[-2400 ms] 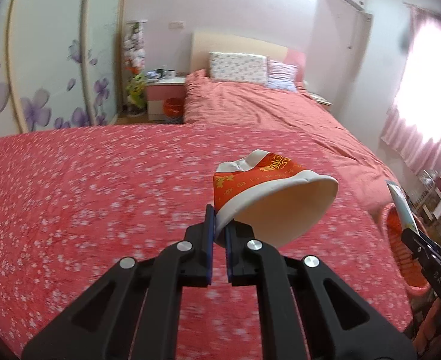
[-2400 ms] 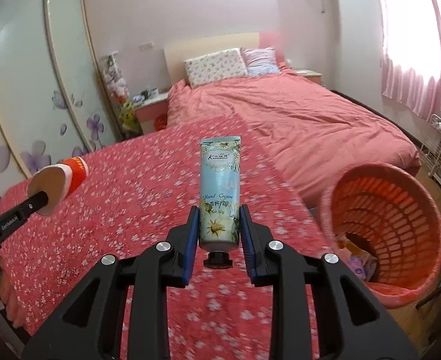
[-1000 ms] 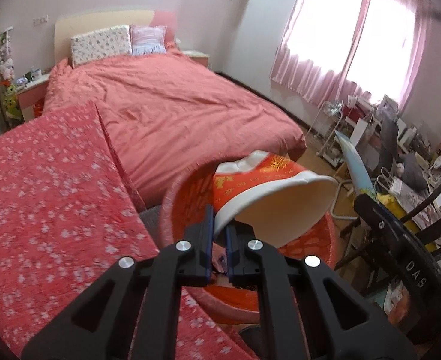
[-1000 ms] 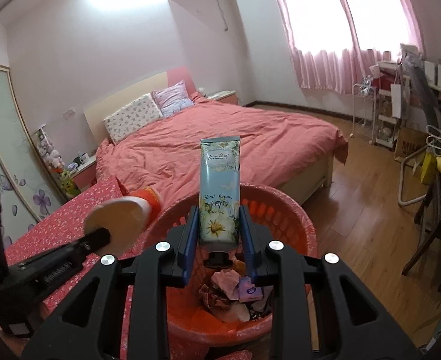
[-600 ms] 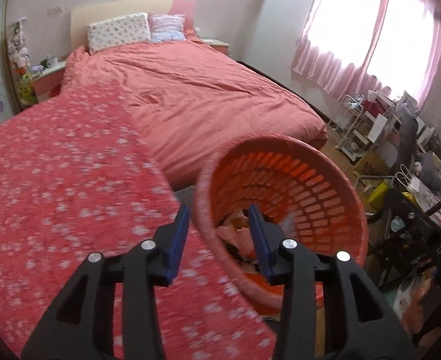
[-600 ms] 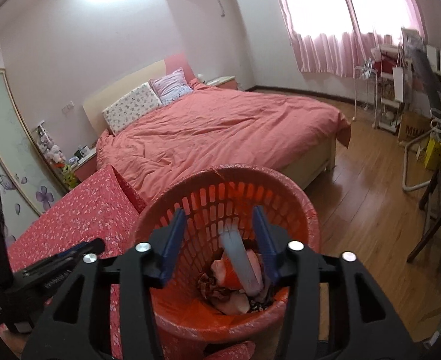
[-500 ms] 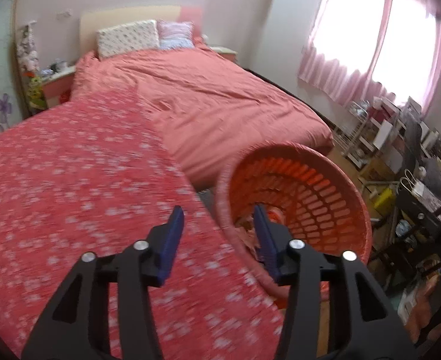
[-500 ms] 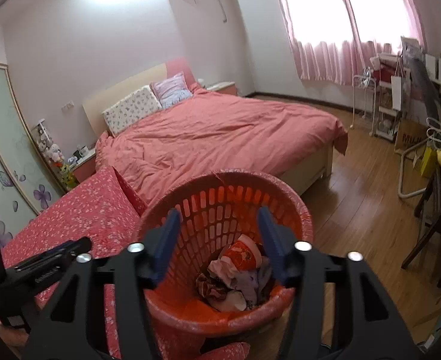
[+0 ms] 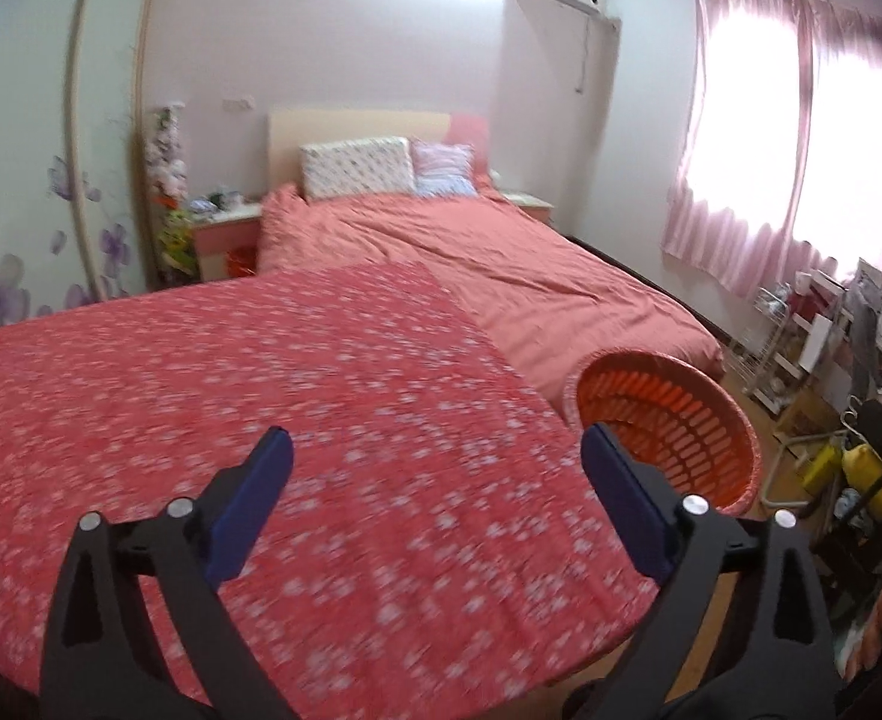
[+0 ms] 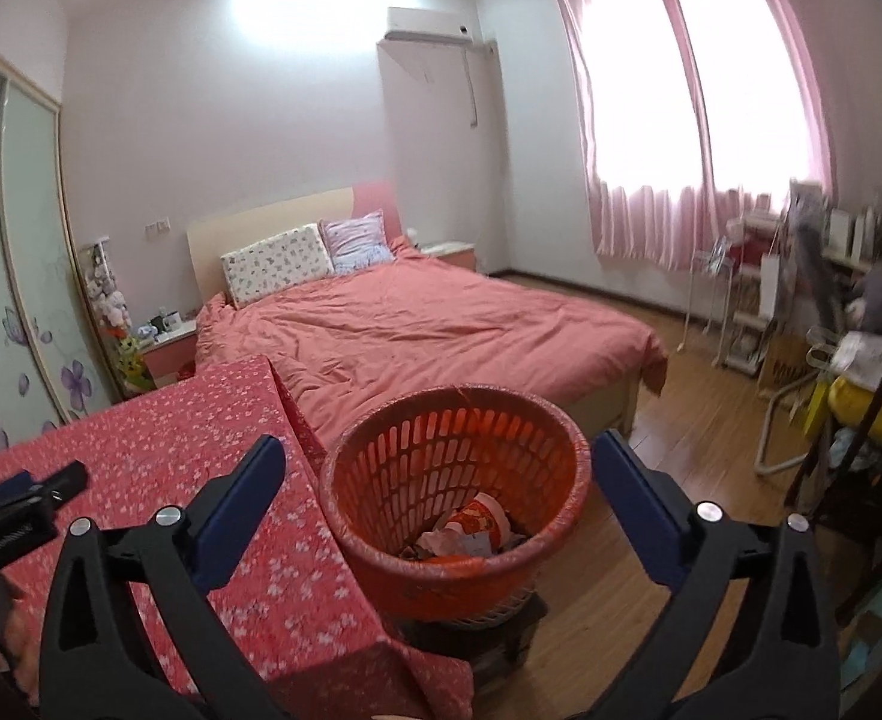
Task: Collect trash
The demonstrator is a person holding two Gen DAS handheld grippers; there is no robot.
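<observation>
An orange slotted basket (image 10: 459, 480) stands on the floor beside the table; the red and white paper cup (image 10: 480, 519) lies inside it among other scraps. My right gripper (image 10: 435, 450) hangs above and in front of the basket, its jaws opening wide with nothing between them. My left gripper (image 9: 435, 441) is over the table with the red flowered cloth (image 9: 261, 396), jaws also opening wide and empty; the basket (image 9: 663, 420) sits to its right. The left gripper's black tip (image 10: 27, 495) shows at the left of the right wrist view.
A bed with a salmon cover (image 10: 429, 324) lies beyond the table. A wardrobe with purple flowers (image 9: 27, 180) lines the left wall. Chairs and cluttered shelves (image 10: 849, 360) crowd the right side. Wooden floor (image 10: 681, 420) runs between bed and shelves.
Both grippers opened and let go: the cup and the hand cream tube dropped into the basket. The left gripper swung left over the table; the right gripper drew back and up.
</observation>
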